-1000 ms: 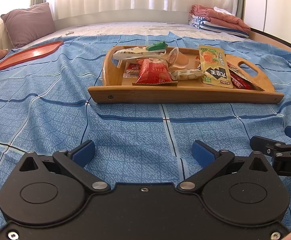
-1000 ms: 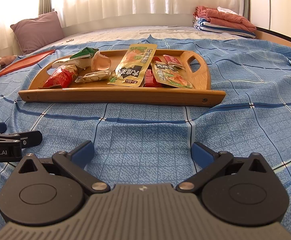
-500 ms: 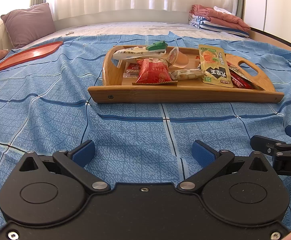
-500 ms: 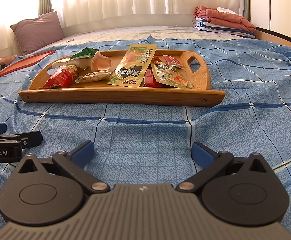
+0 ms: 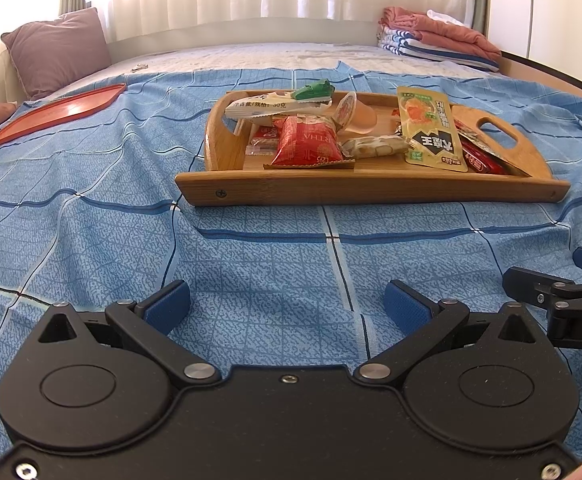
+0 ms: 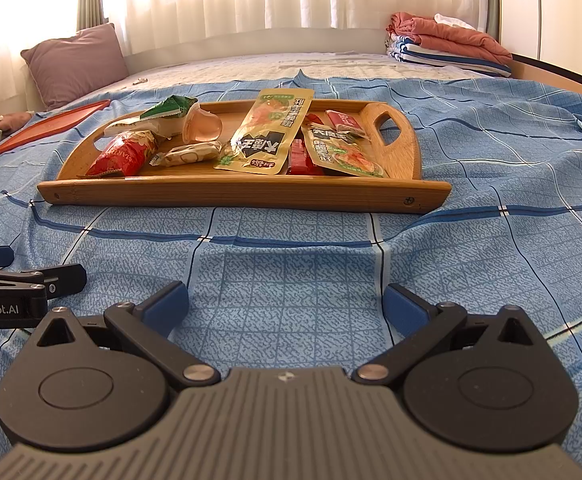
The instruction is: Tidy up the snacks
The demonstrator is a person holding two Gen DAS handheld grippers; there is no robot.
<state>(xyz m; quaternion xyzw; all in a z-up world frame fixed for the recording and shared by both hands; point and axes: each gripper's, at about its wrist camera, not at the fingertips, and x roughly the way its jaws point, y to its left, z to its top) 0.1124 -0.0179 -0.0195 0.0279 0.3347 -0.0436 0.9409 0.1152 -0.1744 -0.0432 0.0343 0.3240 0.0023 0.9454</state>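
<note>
Sitting low over the blue checked bedspread (image 5: 91,184), your left gripper (image 5: 287,304) has its blue-padded fingers spread wide with nothing between them, and your right gripper (image 6: 285,304) is the same story, wide and empty. Both are short of the wooden tray (image 5: 371,192), on its near side, well apart from it.

All the snacks are piled in that tray. At its left end there's a red puffy bag (image 5: 306,145), with a long white packet (image 5: 275,106) behind it and a small green wrapper (image 5: 314,89) on top of that one. Around the tray's middle you've got a jelly cup (image 6: 203,126) tipped on its side and a pale nougat-looking bar (image 6: 189,154) in front of it. A tall yellow-green pouch (image 6: 269,136) leans across the middle, and toward the tray's right handle there's a second green pouch (image 6: 341,152) over some flat red packs (image 6: 303,158).

Way off past the tray's left end lies an orange tray (image 5: 51,116), near a mauve pillow (image 5: 57,50). Folded blankets (image 5: 439,36) sit far behind the tray's right end.
</note>
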